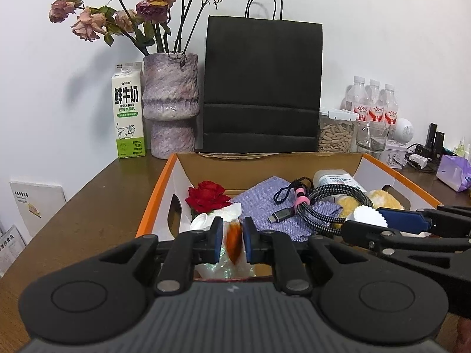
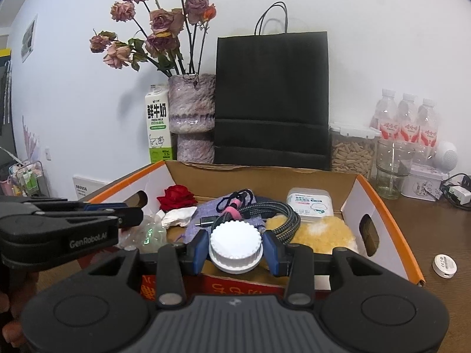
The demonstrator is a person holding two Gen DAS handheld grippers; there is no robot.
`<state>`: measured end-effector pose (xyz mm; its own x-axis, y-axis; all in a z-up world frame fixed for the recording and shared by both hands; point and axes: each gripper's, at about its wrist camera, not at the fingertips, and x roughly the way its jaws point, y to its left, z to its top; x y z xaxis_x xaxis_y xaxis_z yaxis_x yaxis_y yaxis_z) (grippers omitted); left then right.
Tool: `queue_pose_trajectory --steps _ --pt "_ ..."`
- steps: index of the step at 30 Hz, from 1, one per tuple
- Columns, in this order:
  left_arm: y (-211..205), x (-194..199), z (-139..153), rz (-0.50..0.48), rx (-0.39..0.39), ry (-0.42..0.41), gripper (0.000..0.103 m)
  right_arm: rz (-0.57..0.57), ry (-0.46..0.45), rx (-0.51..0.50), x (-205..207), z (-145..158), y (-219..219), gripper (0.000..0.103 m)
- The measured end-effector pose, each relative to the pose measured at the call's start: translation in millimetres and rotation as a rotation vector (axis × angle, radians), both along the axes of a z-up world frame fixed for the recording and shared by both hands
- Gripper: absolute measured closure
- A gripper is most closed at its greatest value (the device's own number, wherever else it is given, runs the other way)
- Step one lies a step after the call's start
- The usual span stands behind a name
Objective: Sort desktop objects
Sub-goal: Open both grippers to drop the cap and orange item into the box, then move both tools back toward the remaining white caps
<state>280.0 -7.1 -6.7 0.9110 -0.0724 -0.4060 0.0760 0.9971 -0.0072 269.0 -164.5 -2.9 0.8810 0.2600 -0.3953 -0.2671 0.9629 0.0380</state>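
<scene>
An orange-rimmed cardboard box [image 1: 156,194] [image 2: 388,206] sits on the brown table. It holds a red rose [image 1: 207,195], a purple cloth pouch [image 1: 259,203], a braided cable [image 1: 329,203], a white packet [image 2: 310,201] and a yellow fluffy thing [image 2: 326,234]. My left gripper [image 1: 232,239] is low over the box's near left corner. Its pads are closed on a crinkly clear bag with an orange piece [image 1: 234,242]. My right gripper [image 2: 235,250] is shut on a white ribbed cap [image 2: 235,245] above the box's near edge. From the left wrist view, that cap [image 1: 369,217] is on the right.
Behind the box stand a black paper bag [image 1: 262,88], a vase of dried roses [image 1: 170,108], a milk carton [image 1: 128,114], a seed jar [image 2: 350,150], water bottles [image 2: 407,123] and a glass [image 2: 393,170]. A small white disc [image 2: 444,265] lies right of the box.
</scene>
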Motion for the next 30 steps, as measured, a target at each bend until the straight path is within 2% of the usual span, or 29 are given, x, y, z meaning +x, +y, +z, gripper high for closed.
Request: queue_pose_trajectory --steps 1,2,4,6,7,8,9,11,12,30 --pt "0.2 -0.9 0.6 0.001 0.002 -0.002 0.077 -0.004 0.000 0.001 -0.6 0.5 -0.8 0.064" --pt "0.3 -2.6 1.3 0.003 0.004 -0.007 0.065 -0.008 0.001 0.001 -1.2 0.8 -1.8 0.063" --pt "1.5 -6.5 3.3 0.013 0.008 -0.025 0.054 -0.016 0.001 0.002 -2.4 2.0 -4.0 0.058" --pt "2.4 -10.6 6.1 0.023 0.010 -0.042 0.041 -0.031 -0.003 0.009 -3.7 3.8 -7.4 0.039" --pt "3.2 -13.4 7.6 0.029 0.008 -0.055 0.028 -0.040 -0.008 0.008 -4.5 4.8 -8.7 0.035" --pt "4.2 -16.0 9.4 0.032 0.007 -0.071 0.019 -0.047 -0.012 0.008 -6.0 5.9 -9.9 0.025" --pt "5.0 -18.4 10.8 0.037 0.007 -0.083 0.015 -0.053 -0.013 0.009 -7.2 6.7 -10.8 0.012" --pt "6.1 -21.5 13.6 0.074 0.018 -0.101 0.000 -0.068 -0.017 0.009 -9.4 8.6 -12.9 0.003" --pt "7.0 -23.2 14.0 0.093 0.024 -0.113 0.000 -0.076 -0.017 0.010 -10.1 9.5 -14.3 0.000" --pt "18.5 -29.9 11.8 0.090 -0.001 -0.113 0.000 -0.072 -0.021 -0.009 -17.5 10.9 -11.2 0.000"
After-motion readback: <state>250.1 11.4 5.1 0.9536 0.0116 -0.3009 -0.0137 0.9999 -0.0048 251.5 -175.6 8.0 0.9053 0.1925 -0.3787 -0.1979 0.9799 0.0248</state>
